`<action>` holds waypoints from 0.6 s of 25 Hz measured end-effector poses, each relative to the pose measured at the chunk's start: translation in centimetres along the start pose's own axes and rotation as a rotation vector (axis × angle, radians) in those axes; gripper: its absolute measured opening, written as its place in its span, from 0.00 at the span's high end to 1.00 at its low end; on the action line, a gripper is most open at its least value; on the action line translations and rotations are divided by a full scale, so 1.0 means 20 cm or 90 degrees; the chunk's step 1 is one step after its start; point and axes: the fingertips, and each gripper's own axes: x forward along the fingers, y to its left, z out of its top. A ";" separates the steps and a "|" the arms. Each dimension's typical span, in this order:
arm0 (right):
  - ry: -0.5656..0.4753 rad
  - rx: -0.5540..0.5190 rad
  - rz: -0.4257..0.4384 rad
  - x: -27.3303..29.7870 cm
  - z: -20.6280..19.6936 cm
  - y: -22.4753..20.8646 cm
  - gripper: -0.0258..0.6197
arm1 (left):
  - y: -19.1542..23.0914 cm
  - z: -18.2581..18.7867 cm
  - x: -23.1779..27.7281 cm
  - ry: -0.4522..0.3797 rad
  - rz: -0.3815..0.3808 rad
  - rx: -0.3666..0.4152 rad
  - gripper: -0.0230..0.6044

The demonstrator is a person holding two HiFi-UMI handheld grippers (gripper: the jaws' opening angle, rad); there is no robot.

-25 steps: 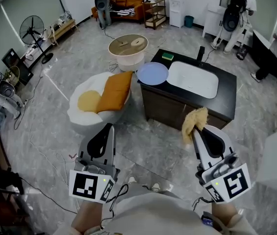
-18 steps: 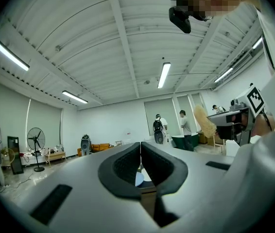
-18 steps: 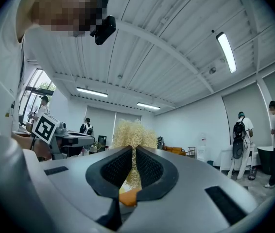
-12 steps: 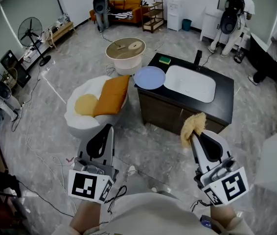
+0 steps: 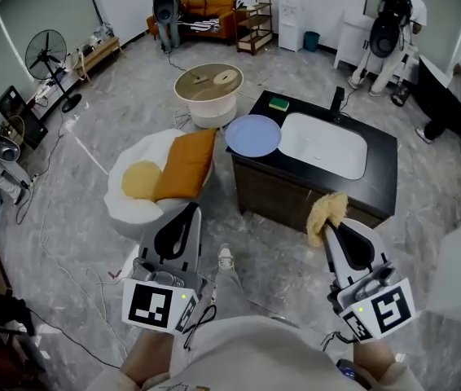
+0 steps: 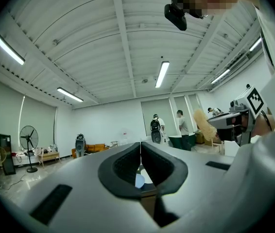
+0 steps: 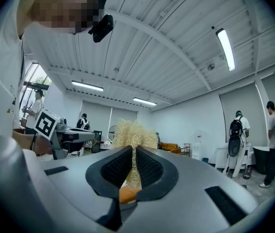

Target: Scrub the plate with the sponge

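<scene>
**Sponge pinched in the right hand-held gripper; plate lies on the counter ahead**

Nearest the person, the left hand-held gripper is held low over the grey floor. Its jaws are pressed together with nothing between them. Level with it on the other side, the right hand-held gripper pinches the sponge, a straw-coloured, fibrous tuft. The right gripper view shows the jaws closed on the tuft's lower part, while its frayed top stands up above their tips. A shoe of the person shows on the floor between the two hand-held grippers.

Just beyond the right hand-held gripper stands the black counter, its near edge close to the sponge. The pale blue plate lies flat on the counter's left end, ahead of the left hand-held gripper and well apart from the sponge. It sits just beside the white sink, which lies straight ahead of the right hand-held gripper. Past the plate, a green pad rests near the counter's far edge, with a dark tap behind the sink.

Ahead and left of the left hand-held gripper is a white round seat carrying an orange cushion. Further on come a round table, a standing fan and an orange sofa against the back wall. Two people stand far off, beyond and to the right of the counter.
</scene>
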 end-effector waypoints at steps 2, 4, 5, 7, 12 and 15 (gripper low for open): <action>0.004 -0.001 -0.005 0.09 -0.01 -0.04 0.89 | 0.06 -0.02 0.09 0.001 -0.007 -0.005 0.93; 0.011 -0.003 -0.012 0.18 -0.02 -0.10 0.89 | 0.12 -0.04 0.20 0.003 -0.014 -0.006 0.93; 0.013 -0.004 -0.014 0.24 -0.03 -0.12 0.89 | 0.15 -0.05 0.25 0.004 -0.016 -0.004 0.93; 0.015 -0.003 -0.018 0.35 -0.05 -0.17 0.89 | 0.23 -0.08 0.35 0.006 -0.019 0.002 0.93; 0.034 -0.002 -0.025 0.66 -0.07 -0.28 0.89 | 0.42 -0.14 0.62 0.016 -0.036 -0.001 0.93; 0.055 -0.006 -0.015 0.90 -0.09 -0.32 0.89 | 0.56 -0.21 0.81 0.032 -0.049 -0.007 0.93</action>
